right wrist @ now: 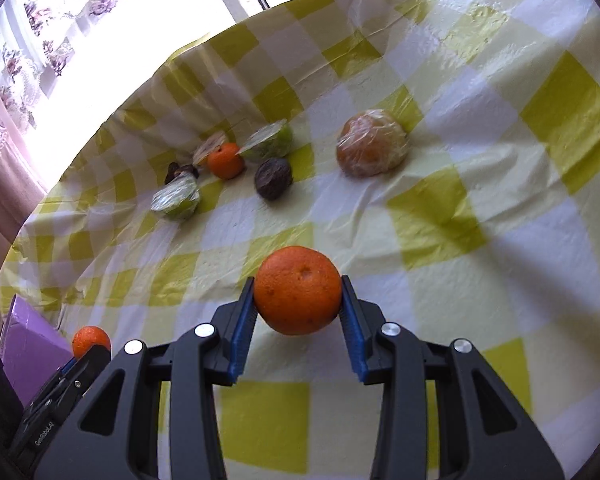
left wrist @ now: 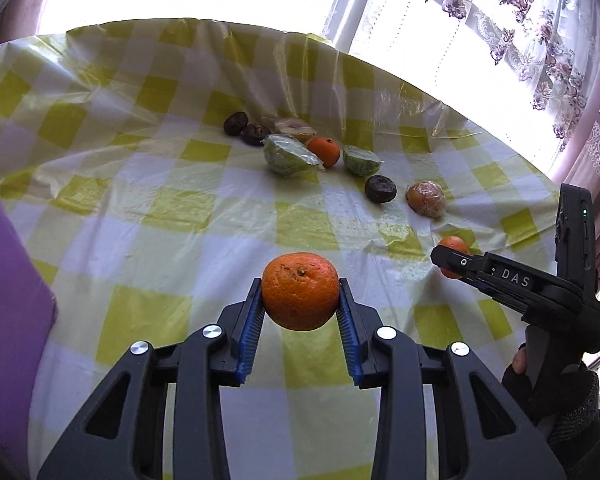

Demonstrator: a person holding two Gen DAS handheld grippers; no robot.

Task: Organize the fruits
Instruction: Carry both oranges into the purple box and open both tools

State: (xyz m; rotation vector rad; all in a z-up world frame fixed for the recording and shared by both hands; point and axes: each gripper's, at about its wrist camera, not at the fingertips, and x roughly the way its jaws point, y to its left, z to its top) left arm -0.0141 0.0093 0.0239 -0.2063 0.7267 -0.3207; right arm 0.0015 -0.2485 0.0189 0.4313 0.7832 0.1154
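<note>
My left gripper (left wrist: 300, 292) is shut on an orange (left wrist: 300, 290), held above the checked tablecloth; the same orange shows at lower left in the right wrist view (right wrist: 91, 340). My right gripper (right wrist: 298, 294) is shut on another orange (right wrist: 298, 290), which also shows at the right of the left wrist view (left wrist: 452, 246). Further out lie a third orange (left wrist: 324, 151) (right wrist: 225, 160), two wrapped green fruit halves (left wrist: 288, 156) (left wrist: 361, 160), several dark brown fruits (left wrist: 380, 189) (right wrist: 274, 178) and a wrapped orange-brown fruit (left wrist: 426, 199) (right wrist: 372, 144).
The yellow-and-white checked plastic tablecloth (left wrist: 160, 208) covers the table. A purple box (left wrist: 8, 280) stands at the left edge, also in the right wrist view (right wrist: 28, 344). Flowered curtains (left wrist: 540, 40) and a bright window lie beyond the table's far edge.
</note>
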